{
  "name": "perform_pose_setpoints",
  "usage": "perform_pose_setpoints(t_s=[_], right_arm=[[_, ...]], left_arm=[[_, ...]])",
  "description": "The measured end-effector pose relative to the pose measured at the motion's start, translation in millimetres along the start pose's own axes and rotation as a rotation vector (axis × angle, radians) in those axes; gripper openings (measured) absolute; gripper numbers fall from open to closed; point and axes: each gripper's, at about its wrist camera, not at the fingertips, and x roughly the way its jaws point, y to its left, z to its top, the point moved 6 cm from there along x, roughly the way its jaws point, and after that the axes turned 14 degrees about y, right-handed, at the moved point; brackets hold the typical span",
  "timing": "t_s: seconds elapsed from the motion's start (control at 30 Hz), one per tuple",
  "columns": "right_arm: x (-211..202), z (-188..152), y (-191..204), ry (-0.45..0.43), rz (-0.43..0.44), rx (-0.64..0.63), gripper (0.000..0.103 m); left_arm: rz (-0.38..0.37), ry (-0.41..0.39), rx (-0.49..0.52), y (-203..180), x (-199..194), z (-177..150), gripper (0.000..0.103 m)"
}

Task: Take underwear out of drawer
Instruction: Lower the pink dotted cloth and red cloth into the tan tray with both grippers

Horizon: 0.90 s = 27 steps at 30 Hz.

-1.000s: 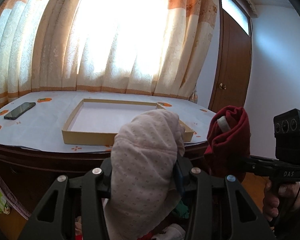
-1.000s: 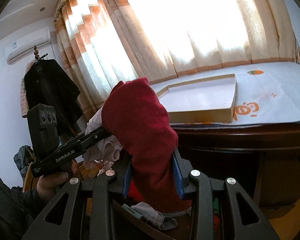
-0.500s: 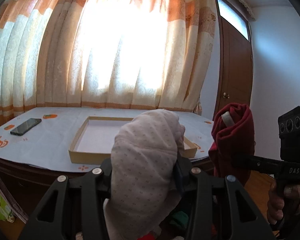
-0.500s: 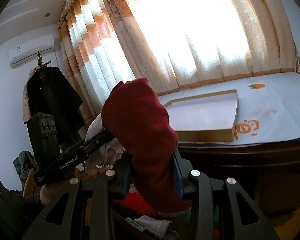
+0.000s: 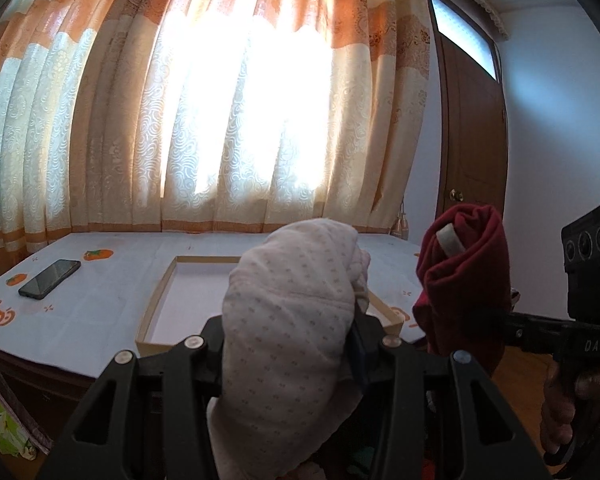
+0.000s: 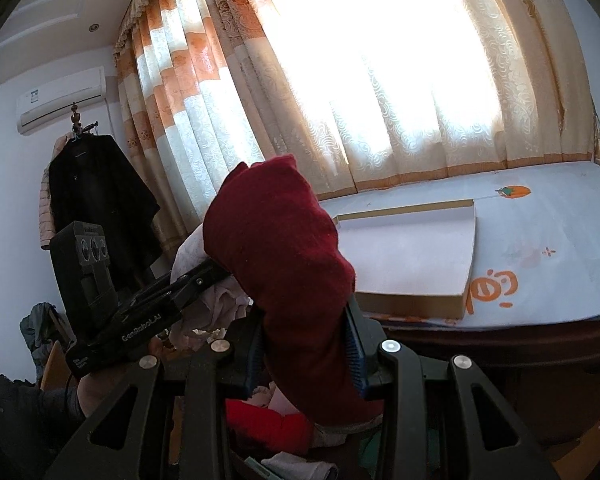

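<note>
Two rolled garments, one per gripper — left gripper clamps the pale dotted underwear, right gripper clamps the dark red underwear — one shallow box beyond on the table, drawer contents below the fingers too dim to sort.

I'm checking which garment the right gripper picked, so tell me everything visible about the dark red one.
The dark red underwear is a soft, slightly fuzzy knit bundle, folded over on itself, with a pale label or band tucked into its top fold. It stands roughly upright, pinched between the right gripper's blue-padded fingers, held in the air in front of the table. Its lower end hangs below the fingers.
</note>
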Motion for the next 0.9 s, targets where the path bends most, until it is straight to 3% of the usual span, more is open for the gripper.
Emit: perform_pose_setpoints(t_s=[0.37, 0.9], right_arm=[[13, 31, -21, 0.023, -0.006, 0.051, 0.038], [58, 100, -64, 0.094, -0.037, 0.127, 0.038]], left_arm=[[-0.007, 0.022, 0.04, -3, 19, 25, 0.045], [0.004, 0.104, 0.066, 2, 77, 75, 0.045]])
